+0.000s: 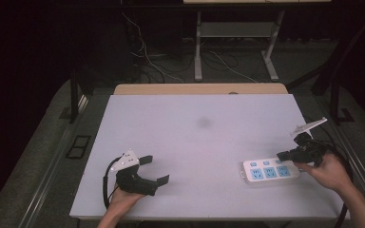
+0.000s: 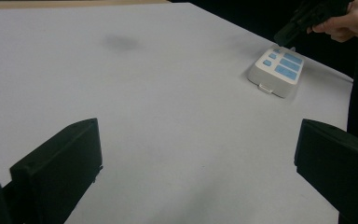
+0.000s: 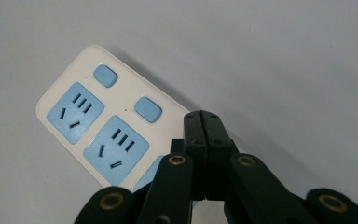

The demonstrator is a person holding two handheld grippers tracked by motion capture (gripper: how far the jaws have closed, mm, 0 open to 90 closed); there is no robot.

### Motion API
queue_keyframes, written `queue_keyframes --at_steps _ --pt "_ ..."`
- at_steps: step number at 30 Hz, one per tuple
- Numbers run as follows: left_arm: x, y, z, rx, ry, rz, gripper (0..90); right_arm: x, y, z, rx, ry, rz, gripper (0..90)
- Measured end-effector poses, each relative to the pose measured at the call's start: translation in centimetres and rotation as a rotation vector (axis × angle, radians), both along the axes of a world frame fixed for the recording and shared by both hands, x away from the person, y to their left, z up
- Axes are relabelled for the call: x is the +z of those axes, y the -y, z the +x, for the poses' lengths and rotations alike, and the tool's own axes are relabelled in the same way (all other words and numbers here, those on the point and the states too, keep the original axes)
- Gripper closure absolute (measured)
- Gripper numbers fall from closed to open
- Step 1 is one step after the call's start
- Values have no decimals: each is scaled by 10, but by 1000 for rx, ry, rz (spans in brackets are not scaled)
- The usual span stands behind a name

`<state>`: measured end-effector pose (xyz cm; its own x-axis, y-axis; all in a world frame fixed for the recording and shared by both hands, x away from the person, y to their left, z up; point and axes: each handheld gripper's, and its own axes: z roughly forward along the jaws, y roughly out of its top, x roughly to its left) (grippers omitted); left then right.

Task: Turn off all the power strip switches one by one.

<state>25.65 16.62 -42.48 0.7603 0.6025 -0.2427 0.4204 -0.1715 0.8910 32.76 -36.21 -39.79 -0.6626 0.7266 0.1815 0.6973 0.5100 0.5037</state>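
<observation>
High view, left gripper [image 1: 156,170] jaws apart over table [image 1: 190,123], right gripper [image 1: 283,156] jaws together above power strip [image 1: 270,172]

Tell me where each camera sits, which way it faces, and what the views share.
High view: above the near edge, facing forward and down on the table; both hands show.
Left gripper view: on the left gripper, facing across the table; jaws apart.
Right gripper view: on the right gripper, looking down; jaws together.
Shared: the power strip.
</observation>
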Motion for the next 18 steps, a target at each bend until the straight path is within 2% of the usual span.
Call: queue_keyframes --at_steps 7,11,14,18 --pt "0 0 0 0 0 1 0 -7 -1 1 -2 -19 -9 897" --pt "0 0 0 2 1 1 0 -9 0 0 -4 -13 5 897" --pt "0 0 0 1 2 1 0 -8 0 0 -1 -5 -8 897" --pt "0 0 -1 1 2 2 0 -9 0 0 -5 -7 -1 898"
